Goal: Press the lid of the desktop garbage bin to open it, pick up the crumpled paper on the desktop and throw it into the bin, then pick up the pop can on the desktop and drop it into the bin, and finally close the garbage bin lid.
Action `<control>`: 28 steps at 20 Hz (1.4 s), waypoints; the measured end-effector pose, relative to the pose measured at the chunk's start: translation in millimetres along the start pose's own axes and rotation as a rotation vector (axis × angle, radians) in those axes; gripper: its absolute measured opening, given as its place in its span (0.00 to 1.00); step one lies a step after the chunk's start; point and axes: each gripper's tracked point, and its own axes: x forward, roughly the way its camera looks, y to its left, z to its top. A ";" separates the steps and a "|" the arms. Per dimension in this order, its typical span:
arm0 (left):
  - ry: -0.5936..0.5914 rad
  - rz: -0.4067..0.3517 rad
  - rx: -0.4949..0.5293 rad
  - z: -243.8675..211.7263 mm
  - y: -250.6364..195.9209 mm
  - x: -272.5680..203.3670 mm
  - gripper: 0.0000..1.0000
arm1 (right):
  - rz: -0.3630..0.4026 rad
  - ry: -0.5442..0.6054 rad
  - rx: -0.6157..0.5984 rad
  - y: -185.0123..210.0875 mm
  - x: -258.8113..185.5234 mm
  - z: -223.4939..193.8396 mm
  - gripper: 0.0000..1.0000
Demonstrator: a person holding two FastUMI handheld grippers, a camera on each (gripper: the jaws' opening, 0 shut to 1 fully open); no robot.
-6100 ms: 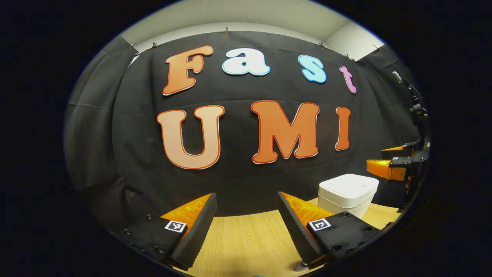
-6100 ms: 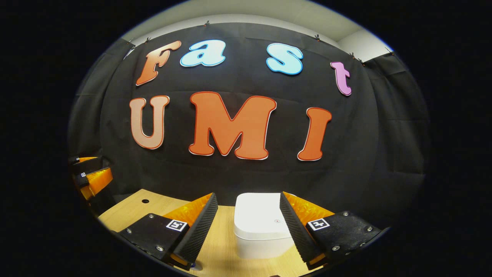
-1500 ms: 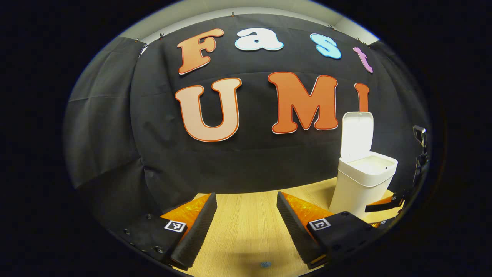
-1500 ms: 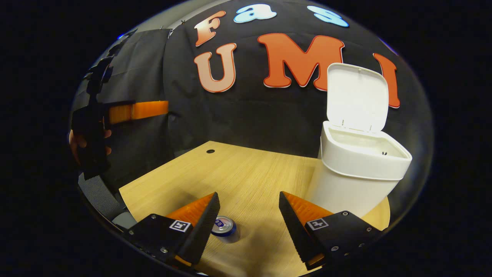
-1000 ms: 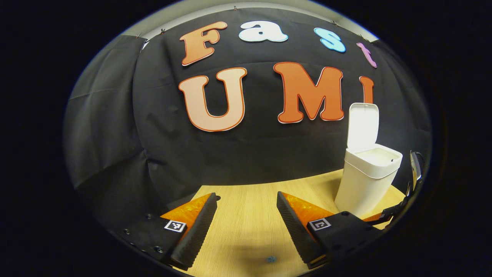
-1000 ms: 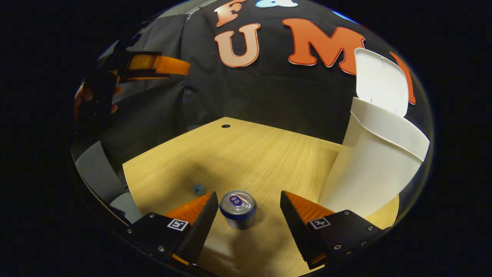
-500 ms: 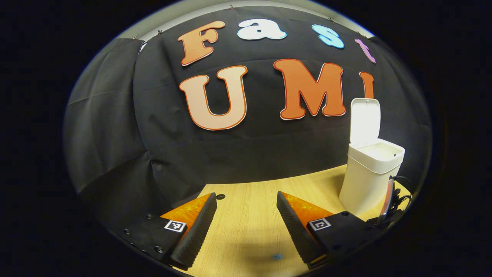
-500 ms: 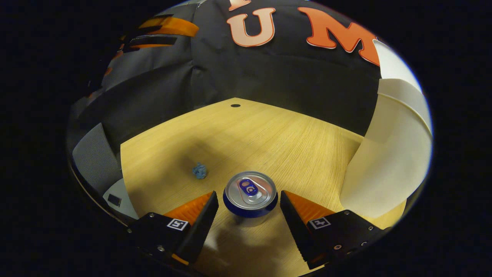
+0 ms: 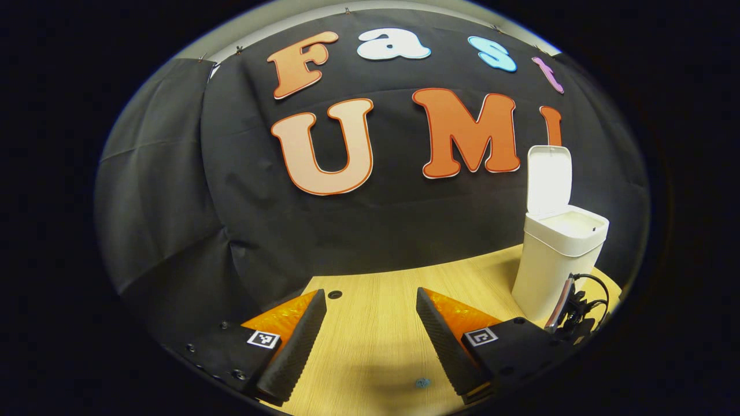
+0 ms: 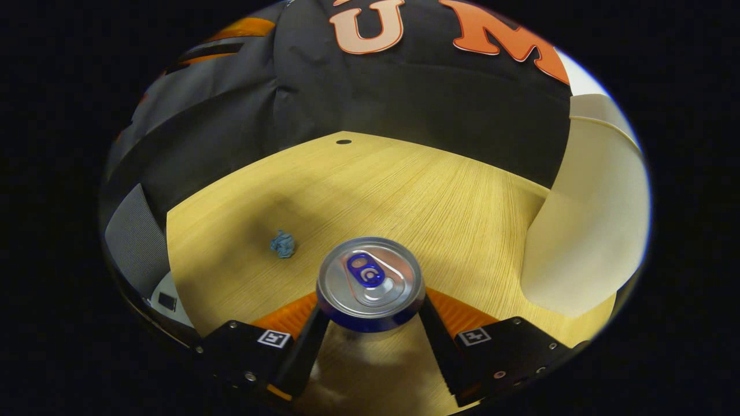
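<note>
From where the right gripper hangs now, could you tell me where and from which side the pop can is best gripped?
Grip the pop can on its round side wall just below the top rim, coming straight down from above. It stands upright on the desk, and the right gripper already has one finger on either side of it, so closing there should squeeze across its width.

Wooden desktop (image 10: 439, 208) with cable hole (image 10: 343, 141)

each claw (image 9: 370, 341) has black screw-studded finger mounts bearing small square black-and-white markers.
</note>
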 end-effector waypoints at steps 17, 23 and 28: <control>0.211 -0.199 0.011 -88.0 -61.0 23.1 1.00 | -0.147 -0.100 0.053 -23.4 -63.3 54.6 0.78; 0.389 -0.269 0.019 -152.2 -65.5 23.5 1.00 | -0.213 -0.087 0.082 -32.5 -70.2 53.2 0.79; 0.548 -0.328 -0.007 -198.2 -66.4 10.1 1.00 | -0.268 -0.080 0.126 -38.2 -81.9 46.2 0.79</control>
